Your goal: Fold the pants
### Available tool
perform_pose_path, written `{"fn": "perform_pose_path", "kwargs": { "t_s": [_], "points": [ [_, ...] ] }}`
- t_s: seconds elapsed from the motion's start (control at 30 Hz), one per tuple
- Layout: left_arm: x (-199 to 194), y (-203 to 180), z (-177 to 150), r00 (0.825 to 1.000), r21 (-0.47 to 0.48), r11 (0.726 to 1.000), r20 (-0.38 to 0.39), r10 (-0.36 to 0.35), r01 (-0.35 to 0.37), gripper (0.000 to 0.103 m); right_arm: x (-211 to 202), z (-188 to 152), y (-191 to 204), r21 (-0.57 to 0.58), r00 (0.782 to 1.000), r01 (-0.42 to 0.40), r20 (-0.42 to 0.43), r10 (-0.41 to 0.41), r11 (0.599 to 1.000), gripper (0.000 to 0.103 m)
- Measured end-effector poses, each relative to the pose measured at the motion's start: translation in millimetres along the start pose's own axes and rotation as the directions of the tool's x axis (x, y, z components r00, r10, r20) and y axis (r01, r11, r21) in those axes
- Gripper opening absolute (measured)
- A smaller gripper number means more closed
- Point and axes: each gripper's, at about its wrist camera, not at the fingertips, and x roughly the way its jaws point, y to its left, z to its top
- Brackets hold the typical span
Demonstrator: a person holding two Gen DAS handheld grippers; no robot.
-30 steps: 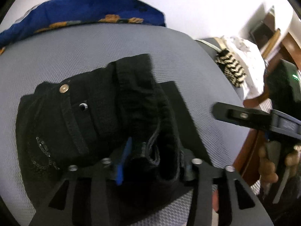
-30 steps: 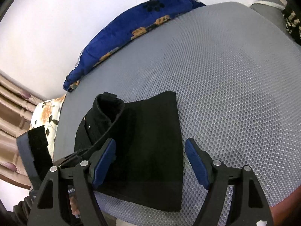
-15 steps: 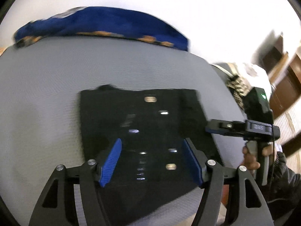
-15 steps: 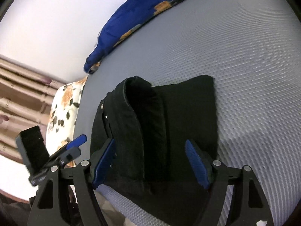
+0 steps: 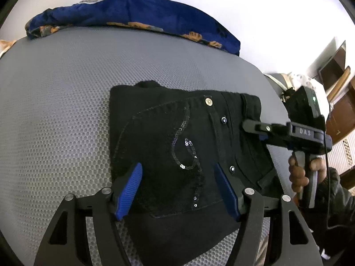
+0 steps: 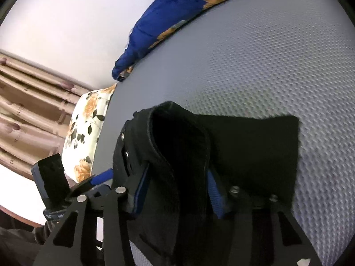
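Black pants (image 5: 177, 133) lie folded on the grey mesh mattress (image 5: 55, 110), sequined pocket and rivets up. My left gripper (image 5: 177, 190) hovers open over their near edge, its blue pads (image 5: 129, 190) wide apart and holding nothing. In the left wrist view, my right gripper (image 5: 253, 125) reaches in from the right at the waistband end. In the right wrist view, the right gripper (image 6: 177, 190) is closing on the raised, thick waistband fold (image 6: 177, 144), which fills the gap between its pads. The left gripper's blue tip (image 6: 99, 177) shows at the lower left.
A blue blanket with orange prints (image 5: 133, 15) lies along the mattress's far edge. A floral pillow (image 6: 88, 133) and brown curtains (image 6: 26, 110) are at the left. A pile of white clothes (image 5: 306, 82) and wooden furniture (image 5: 341, 115) stand to the right. A hand (image 5: 299, 173) holds the right gripper's handle.
The left gripper let go of the bunched pants and drew back; they now lie flat and folded. The right gripper came down over the waistband fold and its jaws narrowed around it.
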Motion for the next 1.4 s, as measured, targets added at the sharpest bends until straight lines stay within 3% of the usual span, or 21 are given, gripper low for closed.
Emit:
{"fn": "perform_pose_path", "kwargs": {
  "t_s": [0.6,0.73,0.83,1.17,1.3,1.4],
  "points": [
    [17.6,-9.2,-0.4,0.995,0.03,0.995,-0.013,0.098,-0.098,0.067,15.5,6.1,13.4,0.004,0.996,0.082,-0.021,-0.082,0.997,0.033],
    [18.4,-8.4,-0.7,0.994,0.033,0.994,-0.013,0.106,-0.105,0.067,14.0,4.4,24.7,-0.012,0.994,0.107,-0.005,-0.107,0.994,0.021],
    [16.9,-7.6,-0.9,0.995,0.029,0.994,-0.012,0.103,-0.103,0.067,7.6,2.2,36.7,-0.037,0.992,0.127,0.013,-0.126,0.991,0.013],
    [-1.4,-5.6,6.9,0.997,0.008,0.997,0.035,0.071,-0.071,0.067,-37.6,-7.6,67.6,-0.037,0.983,0.149,0.116,-0.144,0.988,0.01],
    [-8.3,-10.1,14.9,0.997,0.023,0.998,0.064,0.05,-0.052,0.067,-62.0,-13.5,58.2,0.002,0.973,0.167,0.16,-0.166,0.986,0.01],
    [-4.2,-16.1,18.8,0.997,0.044,0.998,0.06,0.045,-0.047,0.067,-69.2,-19.7,27.8,0.109,0.965,0.178,0.173,-0.195,0.978,0.01]
  ]
}}
